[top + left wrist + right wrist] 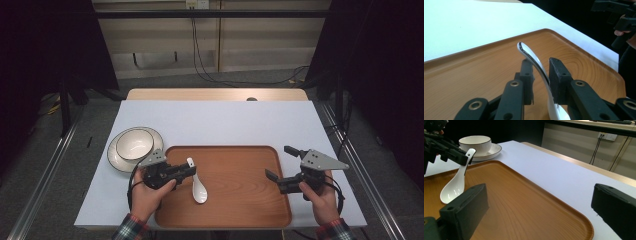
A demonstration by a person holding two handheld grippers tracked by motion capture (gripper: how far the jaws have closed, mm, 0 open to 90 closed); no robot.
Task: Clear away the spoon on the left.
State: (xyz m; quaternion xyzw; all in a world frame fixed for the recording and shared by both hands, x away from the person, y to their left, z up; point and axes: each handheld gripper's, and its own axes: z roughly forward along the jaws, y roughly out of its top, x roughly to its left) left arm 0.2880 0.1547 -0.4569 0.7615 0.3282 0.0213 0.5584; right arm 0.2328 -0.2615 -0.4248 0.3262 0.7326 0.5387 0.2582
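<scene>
A white ceramic spoon lies on the left part of a wooden tray, bowl end resting on the wood and handle tilted up. My left gripper has the handle between its jaws. In the left gripper view the handle leans on the right-hand pad, a thin gap shows at the other pad, and the left gripper stands slightly open. The right gripper view shows the spoon propped against that gripper. My right gripper hovers open and empty over the tray's right edge, its jaws wide apart.
A white bowl sits on a white plate on the pale table, just off the tray's far left corner. The tray's raised rim runs under the right gripper. Cables hang at the back wall.
</scene>
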